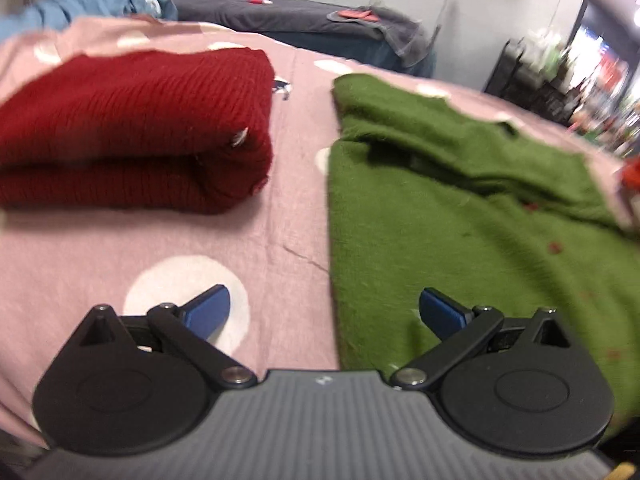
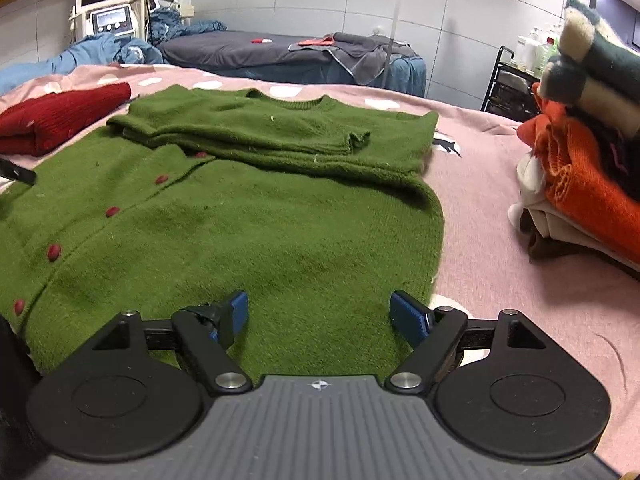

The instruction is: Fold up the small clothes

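A green cardigan (image 2: 248,216) with red buttons lies flat on the pink spotted bedspread (image 2: 500,248), its sleeves folded across the chest. It also shows in the left wrist view (image 1: 460,216). My right gripper (image 2: 319,312) is open and empty, low over the cardigan's near right hem. My left gripper (image 1: 324,308) is open and empty, straddling the cardigan's near left edge. A folded dark red sweater (image 1: 132,128) lies to the left, also visible in the right wrist view (image 2: 56,120).
A pile of clothes (image 2: 584,168) in orange, cream and dark green stands at the right on the bed. Beyond are a grey bed (image 2: 280,52), blue bedding (image 2: 100,54), a floor lamp (image 2: 396,12), a machine with a screen (image 2: 108,4) and a black trolley (image 2: 512,84).
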Available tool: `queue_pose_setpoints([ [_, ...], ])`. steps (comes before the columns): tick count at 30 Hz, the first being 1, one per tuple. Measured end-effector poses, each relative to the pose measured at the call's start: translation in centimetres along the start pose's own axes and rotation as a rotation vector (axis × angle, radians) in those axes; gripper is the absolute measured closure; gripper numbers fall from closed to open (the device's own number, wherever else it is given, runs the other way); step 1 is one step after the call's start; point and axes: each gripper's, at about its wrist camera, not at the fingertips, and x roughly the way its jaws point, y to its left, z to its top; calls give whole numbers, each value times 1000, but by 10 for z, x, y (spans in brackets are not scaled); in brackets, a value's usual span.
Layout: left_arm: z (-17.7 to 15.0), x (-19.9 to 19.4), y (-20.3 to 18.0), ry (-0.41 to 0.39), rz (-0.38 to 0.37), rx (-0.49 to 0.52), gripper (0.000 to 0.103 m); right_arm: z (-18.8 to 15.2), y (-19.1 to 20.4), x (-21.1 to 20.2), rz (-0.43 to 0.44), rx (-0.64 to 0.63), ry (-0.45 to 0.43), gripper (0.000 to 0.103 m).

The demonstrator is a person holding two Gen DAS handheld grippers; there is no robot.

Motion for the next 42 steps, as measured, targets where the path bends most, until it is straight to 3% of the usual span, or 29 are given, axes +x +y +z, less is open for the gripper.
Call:
queue_pose_setpoints([
  [4,-7,-9,19,17,-173,-110,0,-2,0,-3,1,-36,13,0],
  [6,-14,-13,20,27,-230,-114,0,-4,-2,-4,3,-41,17,0],
  [11,-32,-17,7,-2,-270,-31,0,-5,-8,-6,17,-14,28,0],
  [16,-40,-17,-3,63,-348,-4,1,-6,-16,-9,18,17,44,0],
  [23,-45,-17,-28,136,-344,120,18,-11,-25,-16,40,46,66,0],
  [28,-47,-20,-20,119,-345,72,47,-15,-28,-27,73,38,93,0],
  [36,-49,-18,-21,138,-374,89,48,-33,-47,-58,270,128,138,0],
  [39,-49,-16,-27,147,-376,135,48,-38,-50,-58,374,181,188,16],
  [42,-48,-14,-27,147,-400,119,48,-41,-44,-54,420,205,199,17],
])
